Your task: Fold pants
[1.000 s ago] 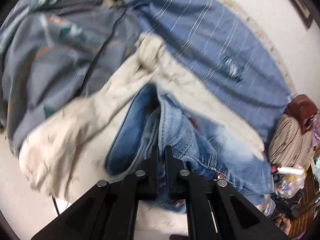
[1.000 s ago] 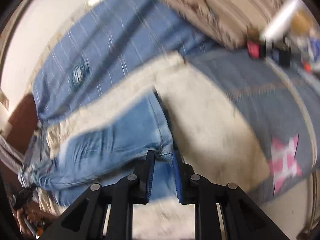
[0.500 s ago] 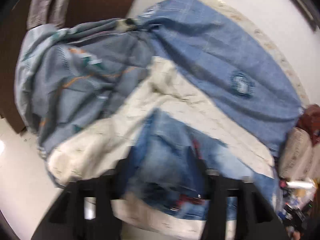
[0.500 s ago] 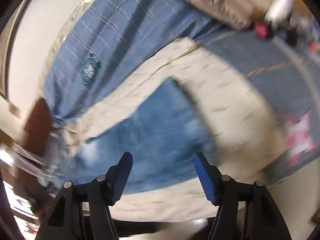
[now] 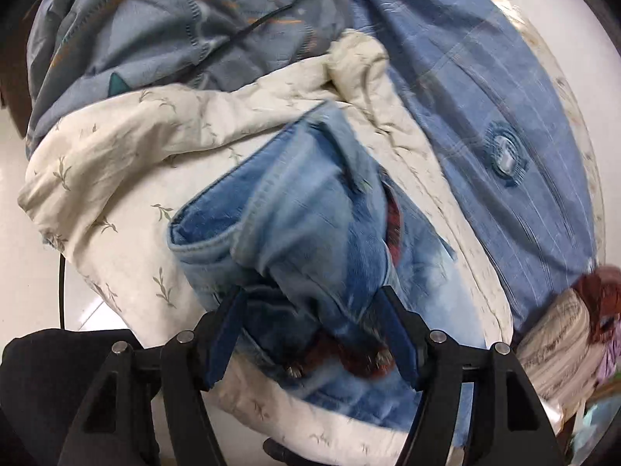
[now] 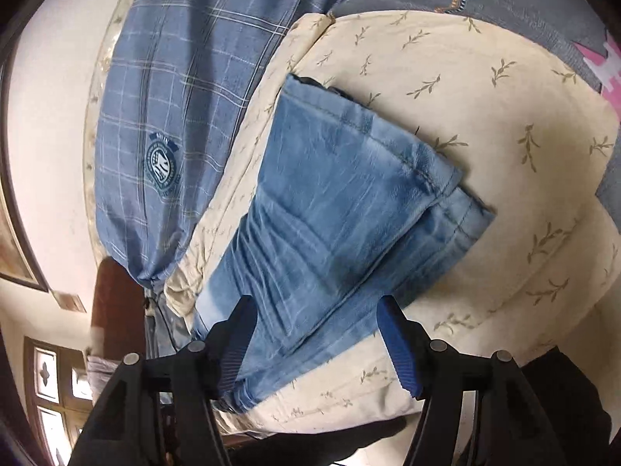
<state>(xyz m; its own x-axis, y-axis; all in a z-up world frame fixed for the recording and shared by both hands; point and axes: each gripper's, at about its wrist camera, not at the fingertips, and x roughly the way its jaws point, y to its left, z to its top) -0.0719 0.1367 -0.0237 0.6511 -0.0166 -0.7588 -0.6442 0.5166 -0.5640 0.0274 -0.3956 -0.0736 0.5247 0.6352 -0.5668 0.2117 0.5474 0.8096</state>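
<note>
Denim pants lie folded on the cream leaf-print quilt near its front edge, beneath the downward-tilted left claw and right claw, both spread, gripping nothing.

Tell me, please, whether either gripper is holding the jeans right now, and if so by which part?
Neither. The left gripper and right gripper both stand open above the folded jeans, pads clear of the denim.

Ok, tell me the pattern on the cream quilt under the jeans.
Small olive leaf sprigs on the cream quilt, clearest in the right wrist view.
</note>
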